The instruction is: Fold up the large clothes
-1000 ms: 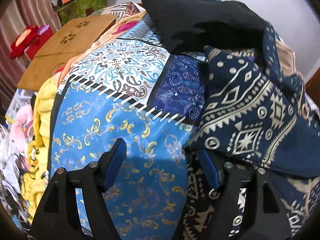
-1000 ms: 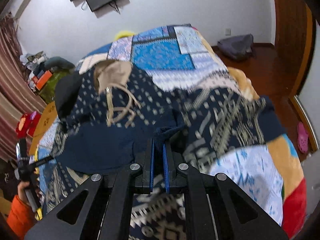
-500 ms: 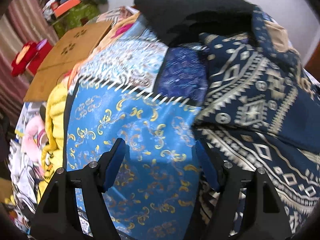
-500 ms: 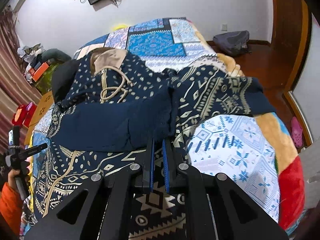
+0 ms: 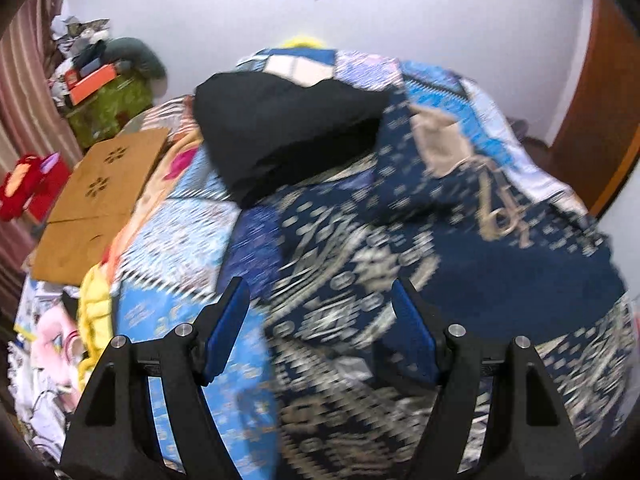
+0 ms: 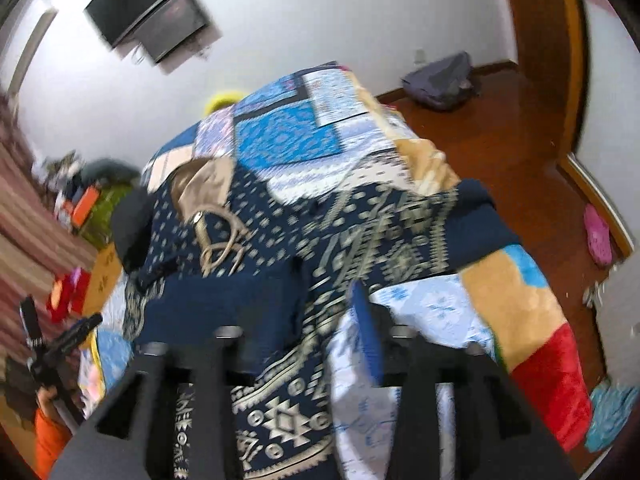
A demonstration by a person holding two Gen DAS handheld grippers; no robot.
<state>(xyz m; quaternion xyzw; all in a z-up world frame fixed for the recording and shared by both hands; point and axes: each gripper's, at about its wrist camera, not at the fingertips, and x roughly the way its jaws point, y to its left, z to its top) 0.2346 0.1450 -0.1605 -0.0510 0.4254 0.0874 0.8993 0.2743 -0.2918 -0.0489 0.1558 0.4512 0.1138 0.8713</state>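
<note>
Right gripper (image 6: 304, 300) jaws, pinched shut on the patterned navy hoodie (image 6: 360, 232) a second ago, have just been opening — fabric released, fold laid on the patchwork quilt (image 6: 288, 140). Left gripper (image 5: 320, 304) spread, empty, lifted off. Only the left view shows the black garment (image 5: 280, 128) beside it.

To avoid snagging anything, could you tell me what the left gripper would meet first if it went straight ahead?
Probably the navy patterned garment lying on the bed: it fills the gap ahead of the open left gripper, though blur leaves depth uncertain.
</note>
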